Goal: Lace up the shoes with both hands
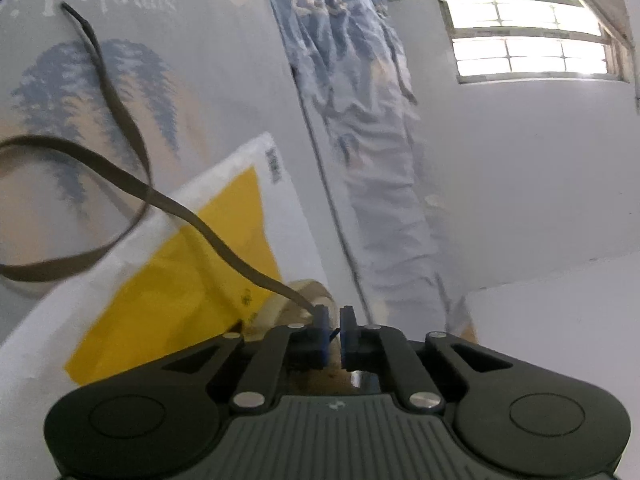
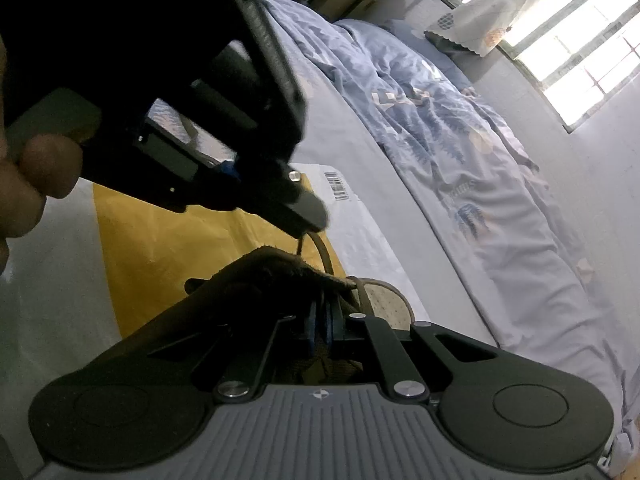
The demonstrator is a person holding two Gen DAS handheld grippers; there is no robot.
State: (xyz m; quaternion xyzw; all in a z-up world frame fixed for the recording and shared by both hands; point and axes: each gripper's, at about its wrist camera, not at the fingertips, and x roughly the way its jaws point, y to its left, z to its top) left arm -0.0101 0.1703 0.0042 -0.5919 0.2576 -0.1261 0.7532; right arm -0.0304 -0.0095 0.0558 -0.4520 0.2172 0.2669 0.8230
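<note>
Lace (image 1: 120, 184) is trailing far-left from my left gripper (image 1: 335, 314), fingers pinching its end. My right gripper (image 2: 322, 312) is clamping the shoe (image 2: 384, 300) on the bed (image 2: 352, 128), nearer the eyelets, I judge.

Clearance inventory: crowded at the shoe, open across the bed.

The left gripper (image 2: 304, 216) hangs just above the shoe (image 2: 280, 276), closing the gap over it, with the person's fingers (image 2: 48, 168) beside. The right gripper (image 2: 320, 320) sits against the shoe, jaws together on its edge. The brown lace (image 1: 132, 188) runs slack from the left gripper's (image 1: 334, 320) nearly closed jaws and loops through the air over the yellow-and-white bag (image 1: 180, 288), barring passage on that side. The bare bedsheet (image 2: 352, 152) beyond the bag lies free. The rumpled quilt (image 2: 440, 140) forms a long ridge further over, and the wall (image 1: 520, 168) with its window (image 1: 528, 28) bounds that side.
</note>
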